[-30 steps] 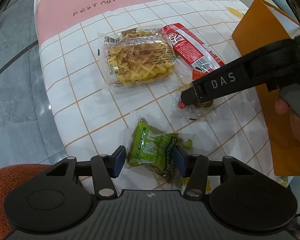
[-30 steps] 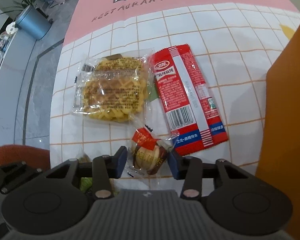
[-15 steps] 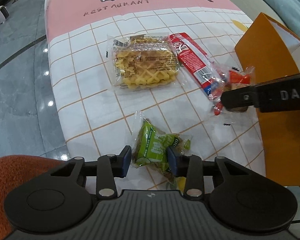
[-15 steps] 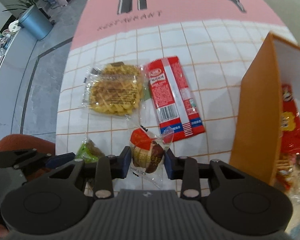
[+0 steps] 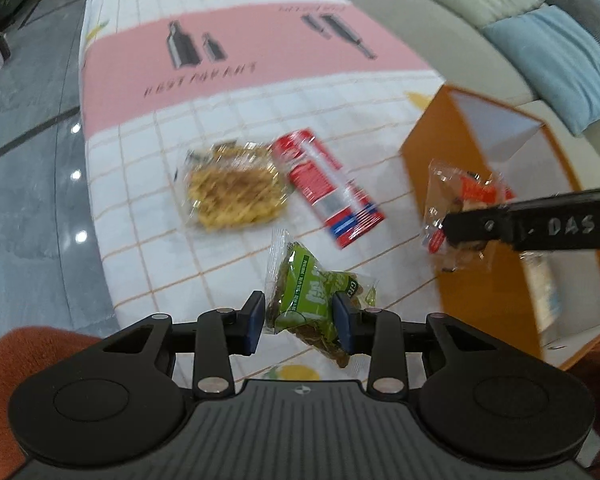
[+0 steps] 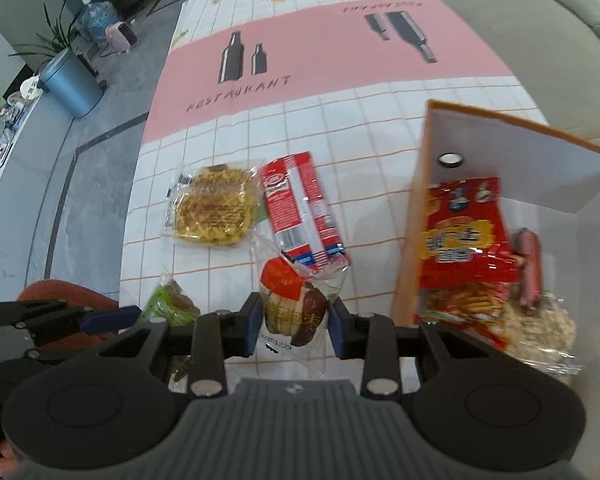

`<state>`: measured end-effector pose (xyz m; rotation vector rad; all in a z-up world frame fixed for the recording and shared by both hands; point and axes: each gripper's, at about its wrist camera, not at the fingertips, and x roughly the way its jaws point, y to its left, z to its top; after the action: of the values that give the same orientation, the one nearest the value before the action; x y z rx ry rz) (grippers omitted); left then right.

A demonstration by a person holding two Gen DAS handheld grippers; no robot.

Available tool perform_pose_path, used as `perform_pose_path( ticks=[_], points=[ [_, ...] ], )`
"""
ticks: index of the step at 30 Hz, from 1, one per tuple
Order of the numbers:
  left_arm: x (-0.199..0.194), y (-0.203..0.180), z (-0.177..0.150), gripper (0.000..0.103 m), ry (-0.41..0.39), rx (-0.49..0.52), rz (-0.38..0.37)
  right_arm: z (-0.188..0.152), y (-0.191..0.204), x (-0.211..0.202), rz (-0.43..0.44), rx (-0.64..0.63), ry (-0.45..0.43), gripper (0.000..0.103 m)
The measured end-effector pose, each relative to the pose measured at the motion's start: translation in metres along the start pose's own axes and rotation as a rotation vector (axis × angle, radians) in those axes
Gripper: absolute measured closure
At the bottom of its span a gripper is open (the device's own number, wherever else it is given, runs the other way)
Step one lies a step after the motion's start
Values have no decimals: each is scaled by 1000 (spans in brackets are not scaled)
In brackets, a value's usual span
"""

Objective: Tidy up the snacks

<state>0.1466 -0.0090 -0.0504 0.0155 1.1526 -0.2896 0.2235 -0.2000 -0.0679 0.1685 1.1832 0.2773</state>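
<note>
I note my left tool (image 5: 299, 322) angled steeply down, clamped on the green snack packet (image 5: 309, 297) above the tabletop (image 5: 148, 216). My right tool (image 6: 293, 327), likewise angled, grips the red-capped snack (image 6: 294, 310) beside the orange box (image 6: 410, 240).

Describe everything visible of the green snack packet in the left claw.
The green snack packet is a small crinkly pouch, clear plastic with a bright green printed label and brown contents showing through, and a clear sealed fin at its upper end. It is tilted, and it is pinched between the blue pads of the left claw, whose jaws have just been closing on it. It looks lifted above the checked tablecloth, touching nothing but the pads.
</note>
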Motion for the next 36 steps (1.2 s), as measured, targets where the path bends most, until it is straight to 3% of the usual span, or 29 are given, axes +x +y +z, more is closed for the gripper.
perform_pose_path(
  ticks=[15, 23, 36],
  points=[
    [-45, -74, 43, 63, -109, 72, -23, 2, -31, -71, -107, -41, -157, 70],
    [-39, -118, 64, 63, -97, 119, -68, 7, -55, -75, -262, -95, -137, 70],
    [-6, -168, 71, 63, -30, 236, -82, 15, -95, -63, -359, -96, -51, 70]
  ],
)
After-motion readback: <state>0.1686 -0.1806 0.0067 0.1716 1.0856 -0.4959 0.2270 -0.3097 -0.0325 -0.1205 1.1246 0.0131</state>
